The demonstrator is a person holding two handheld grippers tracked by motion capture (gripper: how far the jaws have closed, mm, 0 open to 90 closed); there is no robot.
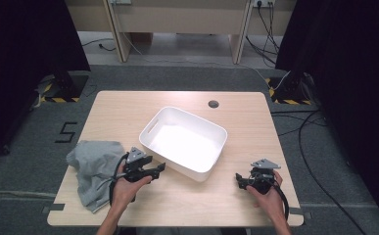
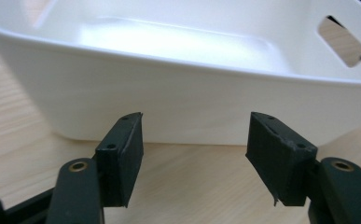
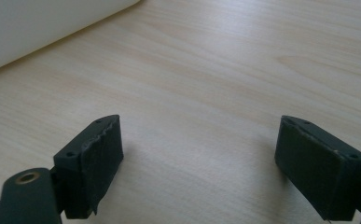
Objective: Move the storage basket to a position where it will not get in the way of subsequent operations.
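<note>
Left gripper point(image 1: 160, 168), black with a grey three-cornered plate on top, sits in the person's left hand point(image 1: 128, 183) with its jaws spread apart and nothing between them; its tips point at the near-left wall of the white rectangular plastic tub point(image 1: 183, 142) and stand just beside it without touching. Behind that hand, a crumpled grey cloth garment point(image 1: 93, 169) lies on the near-left part of the pale wooden table point(image 1: 241, 205), partly hanging over the edge.

Right gripper point(image 1: 239, 180), held in the right hand point(image 1: 270, 196) near the table's front right corner, also has its jaws parted wide and empty, hovering over bare wood, well apart from the tub.

From the left gripper view, the black pads point(image 2: 124, 154) frame the tub's outer wall point(image 2: 178, 107) close up, and a cut-out handle slot point(image 2: 342, 41) shows in the far wall; the tub's inside looks empty. From the right gripper view, both pads point(image 3: 96, 158) stand over wood grain point(image 3: 215, 93), with a corner of the white tub point(image 3: 29, 28) at the upper left. From the high view alone, the garment and both hands can be placed relative to the tub, which sits slantwise at the table's middle.
</note>
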